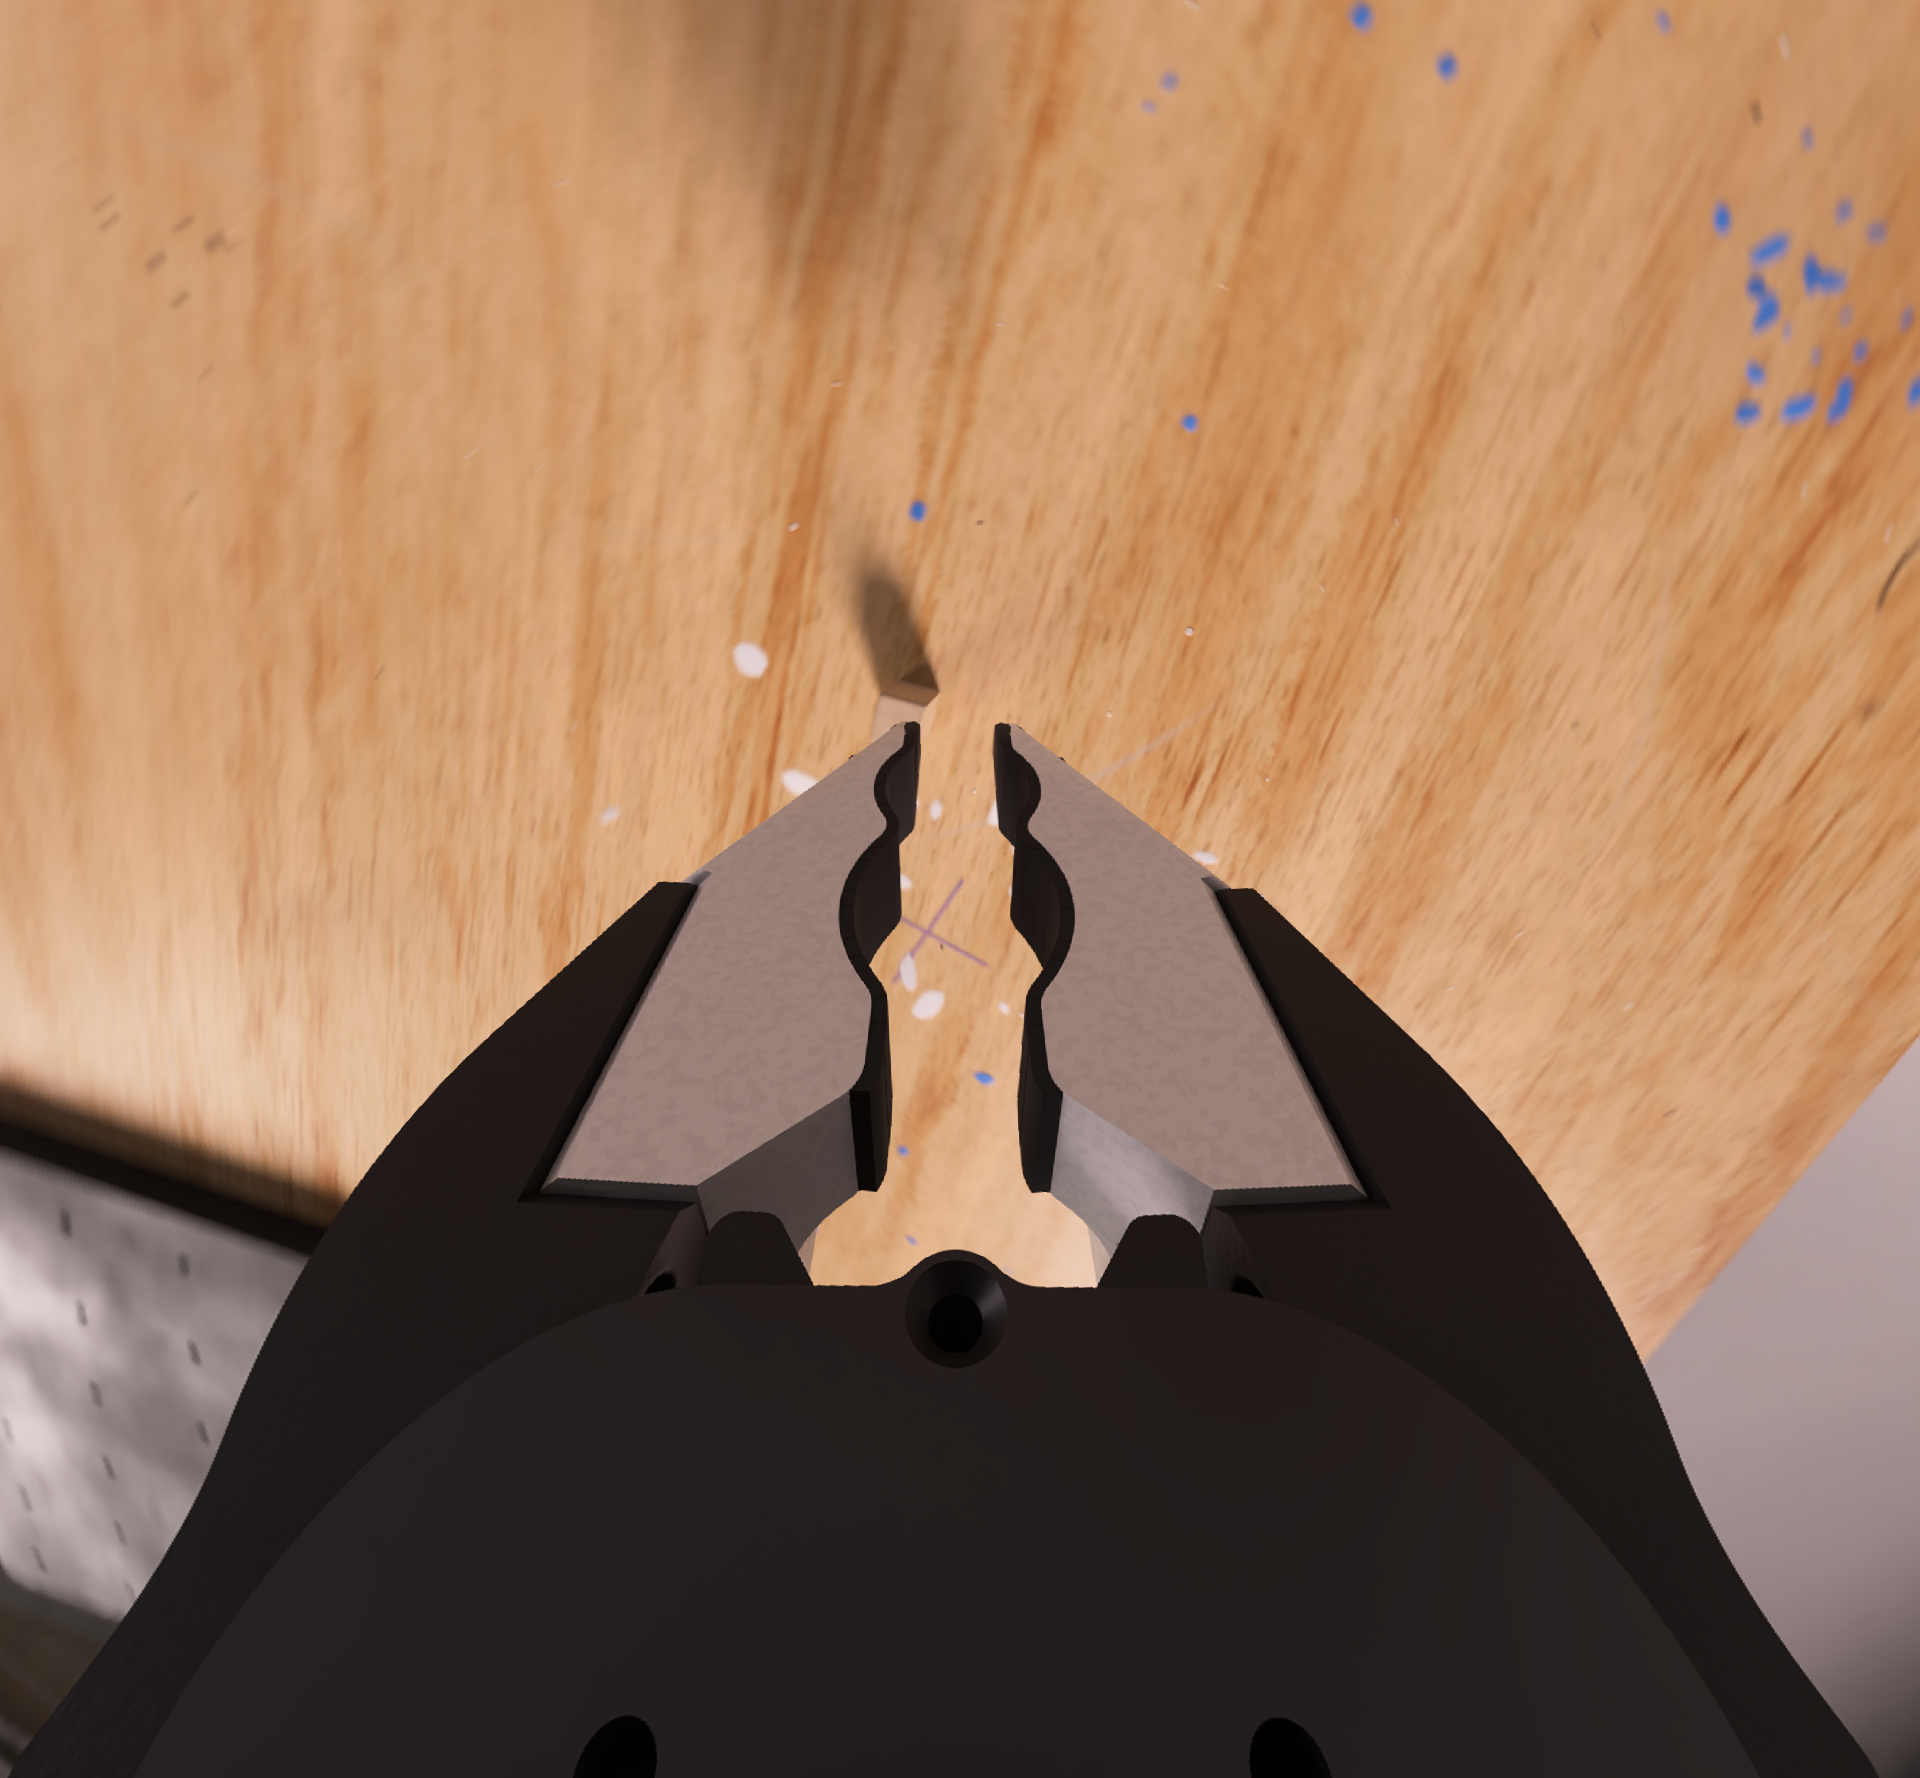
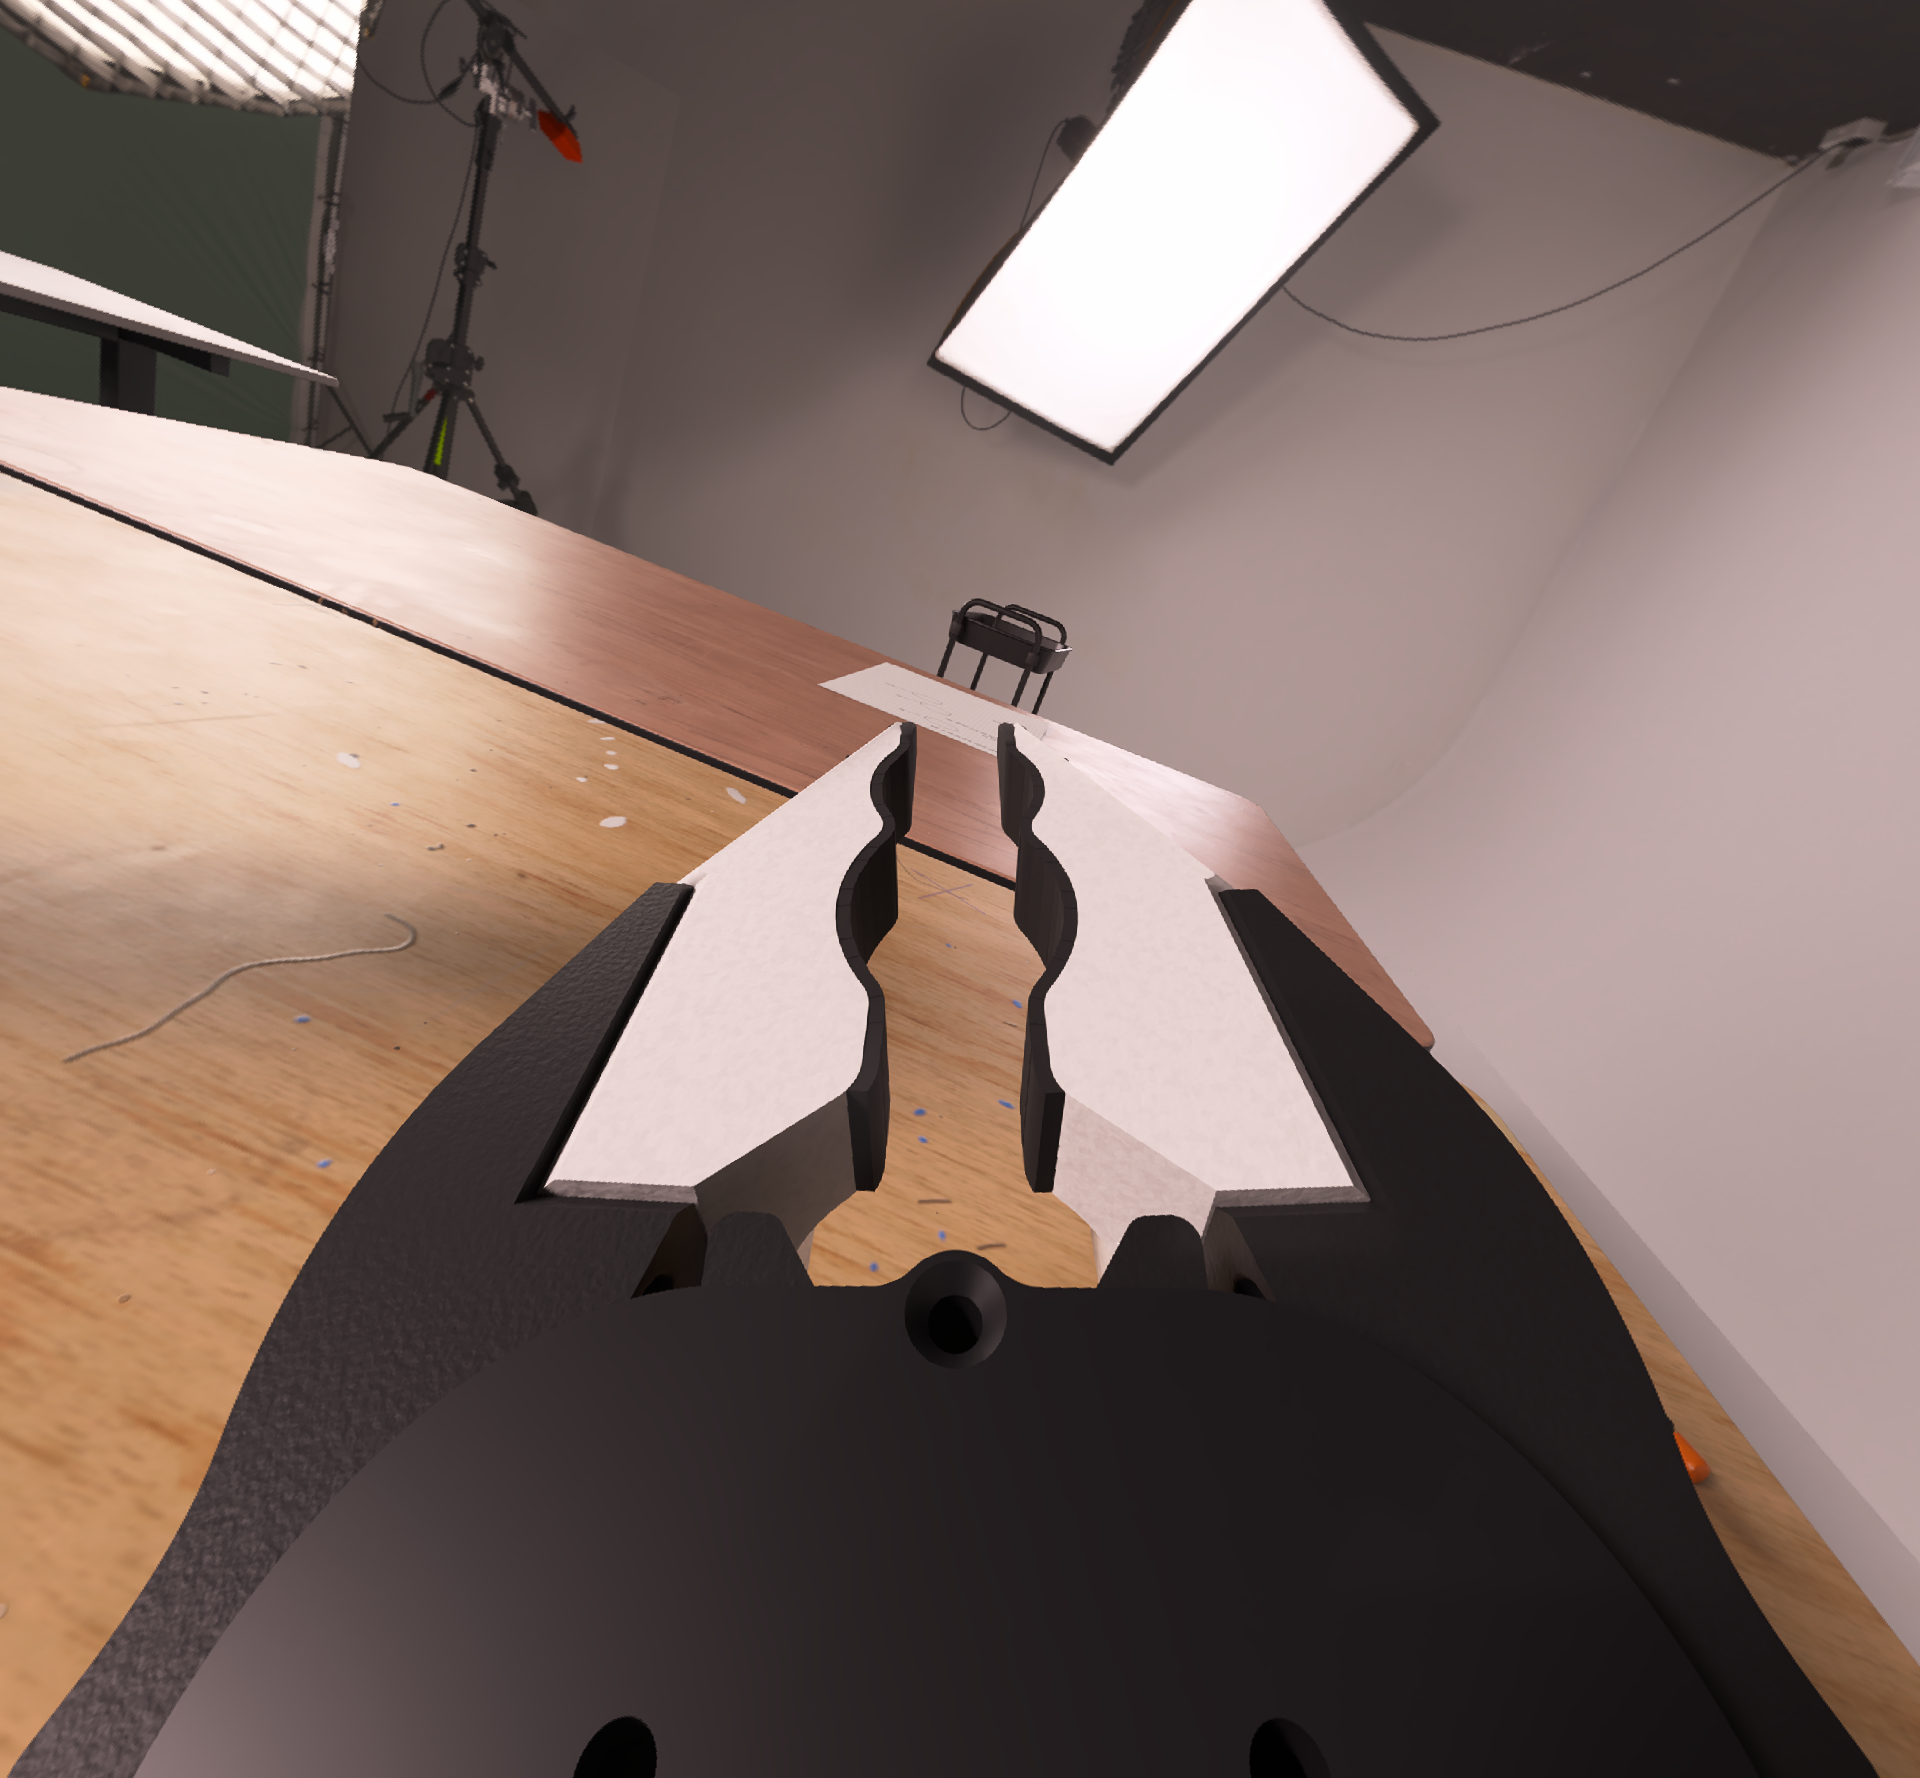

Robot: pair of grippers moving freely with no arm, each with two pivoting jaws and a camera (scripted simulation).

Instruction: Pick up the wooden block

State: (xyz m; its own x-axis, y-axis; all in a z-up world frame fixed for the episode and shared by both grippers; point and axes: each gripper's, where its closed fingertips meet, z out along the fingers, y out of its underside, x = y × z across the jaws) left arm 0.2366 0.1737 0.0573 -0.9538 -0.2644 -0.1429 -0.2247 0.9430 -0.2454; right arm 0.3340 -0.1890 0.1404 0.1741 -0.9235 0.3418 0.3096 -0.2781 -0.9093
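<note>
The wooden block (image 1: 906, 702) is a small pale piece on the plywood table (image 1: 520, 481). It sits just beyond the tip of my left gripper's left finger, which hides its lower part, and it casts a dark shadow up and away. My left gripper (image 1: 956, 736) points down at the table with its jaws a narrow gap apart and nothing between them. The block is not in the right wrist view. My right gripper (image 2: 956, 736) hovers low over the same table, also narrowly open and empty, pointing towards the far wall.
Blue and white paint specks dot the table. Its edge runs at the lower right (image 1: 1714, 1209), and a grey perforated panel (image 1: 104, 1365) lies at the lower left. Beyond are a reddish table (image 2: 623, 606) with a white sheet (image 2: 935, 694), a black wire basket (image 2: 1006, 637), a light stand (image 2: 468, 274) and a loose cord (image 2: 260, 980).
</note>
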